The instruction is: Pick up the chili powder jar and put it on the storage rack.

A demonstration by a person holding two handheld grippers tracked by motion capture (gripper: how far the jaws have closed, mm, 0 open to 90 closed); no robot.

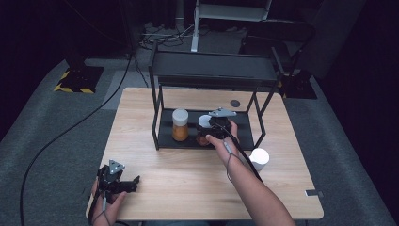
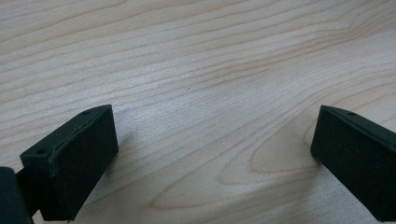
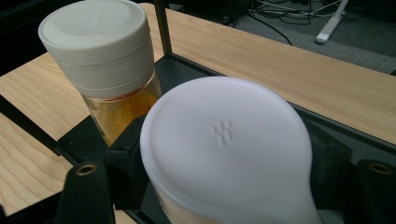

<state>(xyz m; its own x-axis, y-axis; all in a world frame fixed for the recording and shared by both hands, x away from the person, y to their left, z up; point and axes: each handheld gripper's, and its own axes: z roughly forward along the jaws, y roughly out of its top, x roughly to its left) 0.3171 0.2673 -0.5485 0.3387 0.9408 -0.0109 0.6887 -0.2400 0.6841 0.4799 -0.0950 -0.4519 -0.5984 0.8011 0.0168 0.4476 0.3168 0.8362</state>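
Clamping right gripper [image 1: 207, 131] on white-lidded jar [image 3: 224, 140] on rack's lower shelf [image 1: 242, 139], beside second jar [image 1: 179, 125]; resting left gripper [image 1: 134, 181], jaws wide and empty, at table's [image 1: 197, 188] near left corner.

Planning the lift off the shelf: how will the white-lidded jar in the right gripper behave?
The jar looks rigid and clear-walled, so probably breakable if dropped. Its domed white lid looks smooth, perhaps slippery. Held by the right gripper beside the orange-filled jar, it could bump that.
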